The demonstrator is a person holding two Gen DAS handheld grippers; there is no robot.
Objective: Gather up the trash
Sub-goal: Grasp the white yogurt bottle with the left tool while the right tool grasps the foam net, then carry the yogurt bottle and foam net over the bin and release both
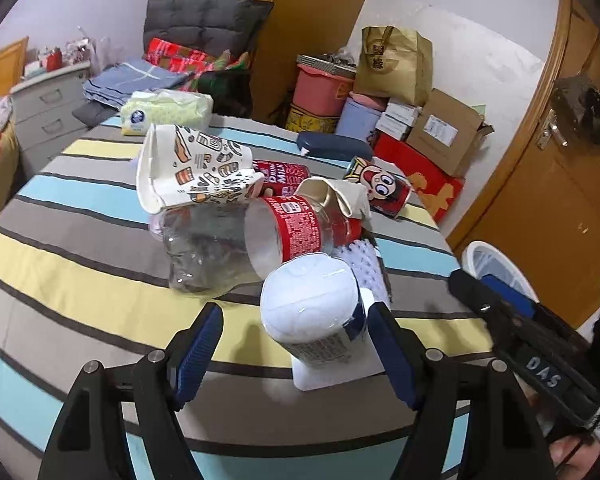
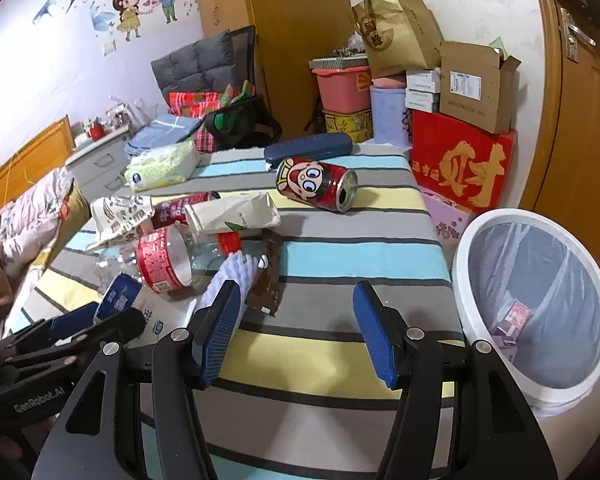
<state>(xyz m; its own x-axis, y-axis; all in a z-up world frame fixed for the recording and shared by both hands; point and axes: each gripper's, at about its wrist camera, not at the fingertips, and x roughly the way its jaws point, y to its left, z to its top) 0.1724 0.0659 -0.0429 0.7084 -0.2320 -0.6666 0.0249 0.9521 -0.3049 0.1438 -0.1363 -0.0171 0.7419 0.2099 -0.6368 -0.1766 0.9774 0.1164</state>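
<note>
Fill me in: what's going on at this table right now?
A person is clearing trash off the striped table. The left gripper is open around a white-and-blue packet, not yet closed. The right gripper is open and empty. The cartoon can and clear bottle remain; the white bin stands beside.

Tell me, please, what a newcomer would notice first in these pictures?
Likely the litter heaped mid-table on the striped cloth: a clear plastic bottle, crushed paper cups, and a red cartoon can lying apart. A white bin stands at the table's right. Both grippers, left and right, are open.
</note>
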